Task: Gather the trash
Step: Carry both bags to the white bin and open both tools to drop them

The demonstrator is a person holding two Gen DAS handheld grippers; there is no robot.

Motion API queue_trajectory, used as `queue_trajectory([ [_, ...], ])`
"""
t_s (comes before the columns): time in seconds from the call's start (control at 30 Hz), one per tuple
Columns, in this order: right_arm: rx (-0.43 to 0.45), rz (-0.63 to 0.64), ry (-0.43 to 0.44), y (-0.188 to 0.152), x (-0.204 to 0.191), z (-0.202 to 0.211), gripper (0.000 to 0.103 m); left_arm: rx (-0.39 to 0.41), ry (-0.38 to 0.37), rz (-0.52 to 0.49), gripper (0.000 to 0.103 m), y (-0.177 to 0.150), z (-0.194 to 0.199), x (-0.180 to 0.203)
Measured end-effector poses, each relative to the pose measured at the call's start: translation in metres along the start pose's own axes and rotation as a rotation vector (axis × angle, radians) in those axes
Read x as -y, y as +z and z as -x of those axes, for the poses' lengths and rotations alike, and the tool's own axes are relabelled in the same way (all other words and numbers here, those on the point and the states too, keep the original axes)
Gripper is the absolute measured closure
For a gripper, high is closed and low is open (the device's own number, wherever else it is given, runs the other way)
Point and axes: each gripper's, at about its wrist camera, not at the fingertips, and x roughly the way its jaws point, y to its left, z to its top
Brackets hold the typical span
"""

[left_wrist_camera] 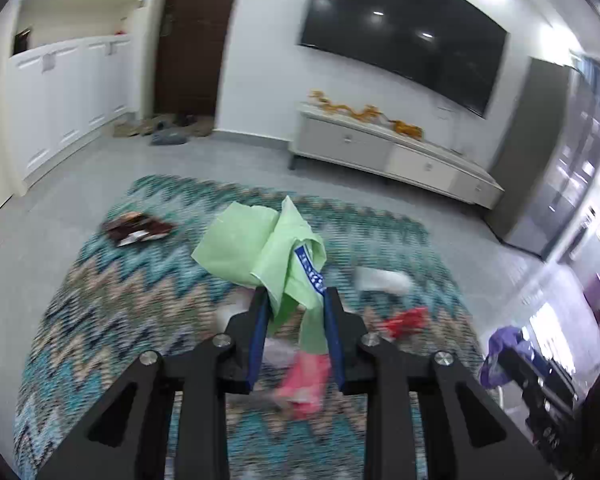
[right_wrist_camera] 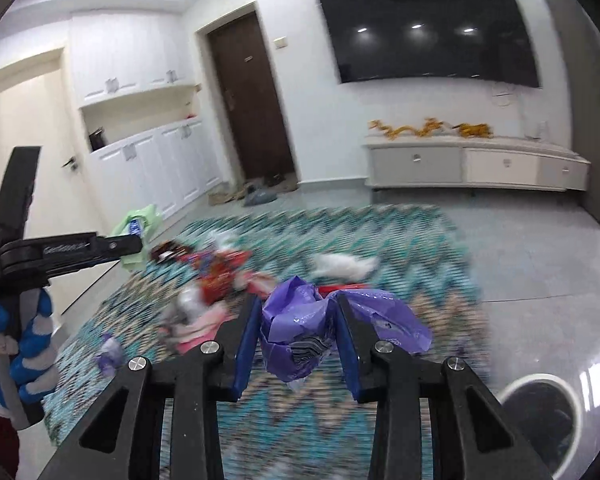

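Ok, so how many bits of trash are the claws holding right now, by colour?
Green: 1, the green wrapper pinched in the left claw
Purple: 1, the purple bag pinched in the right claw
Total: 2

My left gripper (left_wrist_camera: 296, 300) pinches a crumpled green bag (left_wrist_camera: 260, 248) above the zigzag rug (left_wrist_camera: 100, 300); a brown wrapper (left_wrist_camera: 138, 228) lies at ten o'clock; a red scrap (left_wrist_camera: 406, 320) at three o'clock.
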Motion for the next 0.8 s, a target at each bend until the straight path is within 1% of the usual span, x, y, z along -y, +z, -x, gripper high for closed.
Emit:
queue_trajectory([
  [0.07,0.027,-0.03,-0.058,0.003,0.026,0.016,0.069,-0.001,-0.029,-0.041,0.077,0.003,-0.003,0.024],
  [0.13,0.044,-0.049,-0.115,0.004,0.049,0.028,0.069,-0.011,-0.076,-0.09,0.077,0.005,-0.011,0.055],
  [0.17,0.052,-0.064,-0.155,0.004,0.065,0.035,0.069,-0.016,-0.092,-0.109,0.077,0.004,-0.014,0.068],
  [0.23,0.058,-0.089,-0.206,0.002,0.088,0.044,0.069,-0.028,-0.124,-0.163,0.077,0.003,-0.023,0.101],
  [0.3,0.056,-0.121,-0.279,-0.003,0.119,0.054,0.069,-0.046,-0.16,-0.207,0.077,0.001,-0.032,0.131],
  [0.47,0.014,-0.191,-0.398,-0.025,0.181,0.062,0.069,-0.097,-0.231,-0.344,0.077,-0.017,-0.059,0.213],
  [0.53,-0.016,-0.235,-0.433,-0.04,0.208,0.06,0.069,-0.134,-0.263,-0.385,0.077,-0.027,-0.073,0.245],
  [0.6,-0.045,-0.276,-0.451,-0.054,0.229,0.058,0.069,-0.18,-0.293,-0.419,0.077,-0.039,-0.087,0.273],
  [0.7,-0.101,-0.331,-0.483,-0.079,0.263,0.052,0.069,-0.266,-0.336,-0.447,0.077,-0.062,-0.11,0.314],
  [0.8,-0.135,-0.393,-0.49,-0.097,0.289,0.051,0.069,-0.331,-0.346,-0.469,0.077,-0.085,-0.133,0.346],
])
